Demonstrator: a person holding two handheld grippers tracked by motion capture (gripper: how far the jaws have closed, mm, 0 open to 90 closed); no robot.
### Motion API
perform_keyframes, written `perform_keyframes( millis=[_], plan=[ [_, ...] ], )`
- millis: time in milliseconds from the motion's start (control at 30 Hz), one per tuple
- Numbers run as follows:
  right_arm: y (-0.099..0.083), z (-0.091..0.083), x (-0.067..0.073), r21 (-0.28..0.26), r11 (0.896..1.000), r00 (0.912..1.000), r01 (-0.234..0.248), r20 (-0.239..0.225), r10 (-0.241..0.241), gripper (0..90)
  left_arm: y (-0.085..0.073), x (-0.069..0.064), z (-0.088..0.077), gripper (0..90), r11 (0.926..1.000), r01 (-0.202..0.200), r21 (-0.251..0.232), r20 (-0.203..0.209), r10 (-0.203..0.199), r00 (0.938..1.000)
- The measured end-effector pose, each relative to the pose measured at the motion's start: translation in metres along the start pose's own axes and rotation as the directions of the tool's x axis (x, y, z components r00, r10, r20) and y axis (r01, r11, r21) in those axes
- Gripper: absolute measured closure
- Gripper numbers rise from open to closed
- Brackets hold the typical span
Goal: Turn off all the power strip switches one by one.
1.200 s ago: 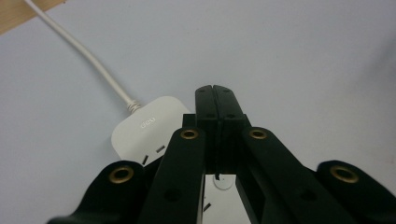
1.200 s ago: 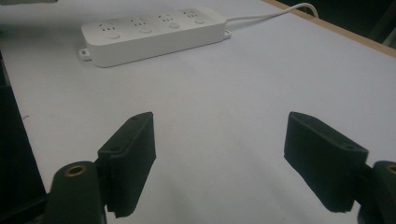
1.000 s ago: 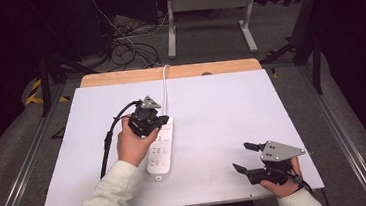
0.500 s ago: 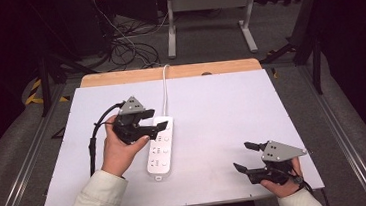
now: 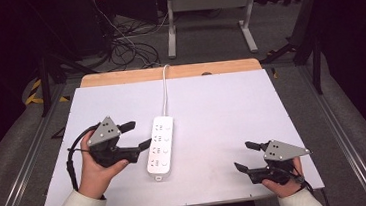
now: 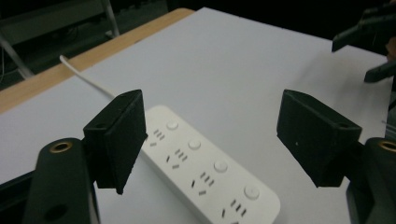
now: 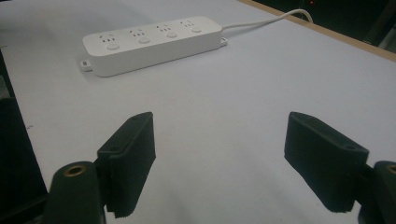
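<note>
A white power strip (image 5: 160, 145) with several sockets and round buttons lies on the white table (image 5: 221, 104). Its white cord (image 5: 165, 89) runs off over the far edge. My left gripper (image 5: 139, 135) is just left of the strip, open, jaws pointing at it with nothing between them. In the left gripper view the strip (image 6: 201, 172) lies below my open left gripper (image 6: 217, 135). My right gripper (image 5: 243, 156) rests open near the front right corner, well apart from the strip. From the right gripper view the strip (image 7: 149, 42) lies far beyond my open right gripper (image 7: 226, 158).
A wooden strip (image 5: 168, 72) edges the table's far side. Beyond it are floor cables (image 5: 126, 47) and a metal stand (image 5: 208, 10). Metal rails (image 5: 30, 161) run along both sides of the table. The other gripper (image 6: 369, 46) shows in the left gripper view's top right.
My left gripper has moved left and toward the person, from above the power strip to its left side. The right gripper has stayed still.
</note>
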State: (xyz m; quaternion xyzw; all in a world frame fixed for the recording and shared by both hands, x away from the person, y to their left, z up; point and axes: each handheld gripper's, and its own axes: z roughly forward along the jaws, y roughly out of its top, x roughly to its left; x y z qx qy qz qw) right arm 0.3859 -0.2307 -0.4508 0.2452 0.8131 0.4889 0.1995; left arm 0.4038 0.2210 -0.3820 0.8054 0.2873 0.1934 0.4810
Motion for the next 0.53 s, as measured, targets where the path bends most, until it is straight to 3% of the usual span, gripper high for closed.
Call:
perform_keyframes(
  millis=[133, 333, 533],
  plan=[
    [0.000, -0.001, 0.000, -0.001, 1.000, 1.0000, -0.009, 0.000, 0.009, 25.5, -0.027, -0.003, -0.009, 21.5, 0.9997, -0.019, -0.016, -0.047, 0.019, 0.9987],
    [0.000, -0.002, 0.000, -0.007, 1.000, 0.9999, -0.010, 0.003, 0.010, 25.4, -0.068, -0.007, -0.021, 18.3, 0.9993, -0.037, -0.006, -0.120, 0.036, 0.9921],
    [0.000, -0.004, -0.002, -0.013, 1.000, 0.9997, -0.023, 0.000, 0.023, 25.4, -0.100, -0.010, -0.025, 17.7, 0.9988, 0.048, 0.010, -0.097, -0.047, 0.9942]
  ],
)
